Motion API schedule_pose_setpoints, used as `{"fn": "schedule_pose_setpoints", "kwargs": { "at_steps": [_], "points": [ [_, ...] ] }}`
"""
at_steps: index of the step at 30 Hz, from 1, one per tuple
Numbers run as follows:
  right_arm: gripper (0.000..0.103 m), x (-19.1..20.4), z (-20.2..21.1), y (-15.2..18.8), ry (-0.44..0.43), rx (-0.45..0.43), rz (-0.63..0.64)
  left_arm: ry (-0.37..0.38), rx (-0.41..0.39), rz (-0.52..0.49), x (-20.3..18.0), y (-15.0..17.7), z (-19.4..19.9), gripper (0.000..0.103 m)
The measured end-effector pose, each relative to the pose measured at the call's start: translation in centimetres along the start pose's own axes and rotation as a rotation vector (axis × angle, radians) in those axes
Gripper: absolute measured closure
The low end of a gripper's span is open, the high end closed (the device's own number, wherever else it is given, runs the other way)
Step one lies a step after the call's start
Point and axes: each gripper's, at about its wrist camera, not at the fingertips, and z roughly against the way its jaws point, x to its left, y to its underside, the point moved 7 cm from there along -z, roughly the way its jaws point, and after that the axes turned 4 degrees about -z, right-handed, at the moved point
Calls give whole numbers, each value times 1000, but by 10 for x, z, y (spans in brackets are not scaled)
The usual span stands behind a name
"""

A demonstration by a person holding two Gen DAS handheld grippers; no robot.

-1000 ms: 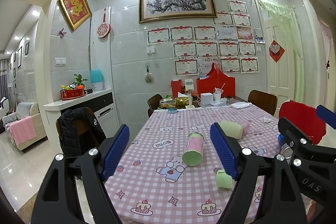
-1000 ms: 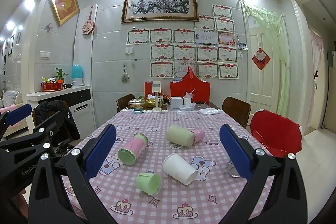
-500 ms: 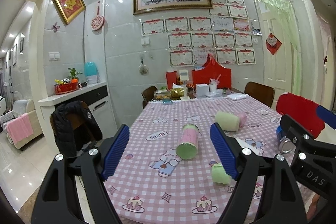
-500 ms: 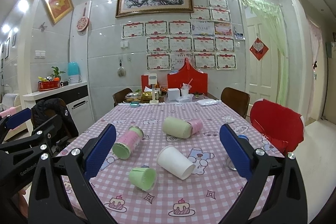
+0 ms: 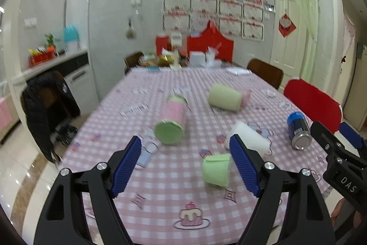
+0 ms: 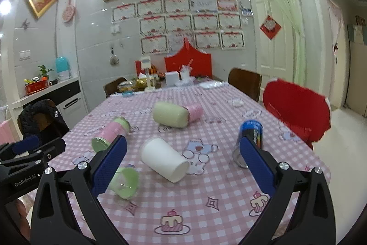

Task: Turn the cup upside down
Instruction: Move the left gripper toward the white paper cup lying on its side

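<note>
Several cups lie on their sides on a pink checked tablecloth point(image 6: 206, 203). A white paper cup point(image 6: 164, 162) lies in the middle, mouth toward me; it also shows in the left wrist view point(image 5: 251, 137). A small green cup point(image 6: 123, 181) lies at the front left, also in the left wrist view point(image 5: 216, 169). A pink and green tumbler point(image 5: 172, 122) and a pale green cup point(image 5: 224, 98) lie farther back. My left gripper point(image 5: 185, 167) is open and empty above the table's near edge. My right gripper point(image 6: 183, 167) is open and empty, with the white cup ahead between its fingers.
A blue drink can point(image 6: 250, 139) lies on its side at the right. A red chair point(image 6: 296, 109) stands at the table's right, a chair with a black jacket point(image 5: 48, 111) at the left. Boxes and clutter point(image 6: 174, 79) crowd the table's far end.
Both grippers have moved forward and tilted down toward the table. The cups now sit larger and closer in both views. Both grippers stay open.
</note>
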Motion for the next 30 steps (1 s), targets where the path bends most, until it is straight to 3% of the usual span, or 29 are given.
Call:
{"fn": "schedule_pose_setpoints", "kwargs": {
  "at_steps": [7, 10, 15, 21, 30],
  "points": [
    [8, -18, -31, 17, 16, 80, -28, 88, 160, 33, -18, 25, -56, 25],
    [8, -23, -44, 23, 12, 105, -42, 92, 199, 39, -21, 32, -70, 25],
    [8, -36, -53, 23, 20, 106, -69, 128, 246, 77, -30, 28, -86, 25],
    [8, -63, -62, 14, 60, 102, -108, 211, 304, 129, -69, 10, -111, 25],
    [8, -104, -81, 9, 100, 118, -151, 228, 434, 147, -123, 11, -158, 25]
  ]
}}
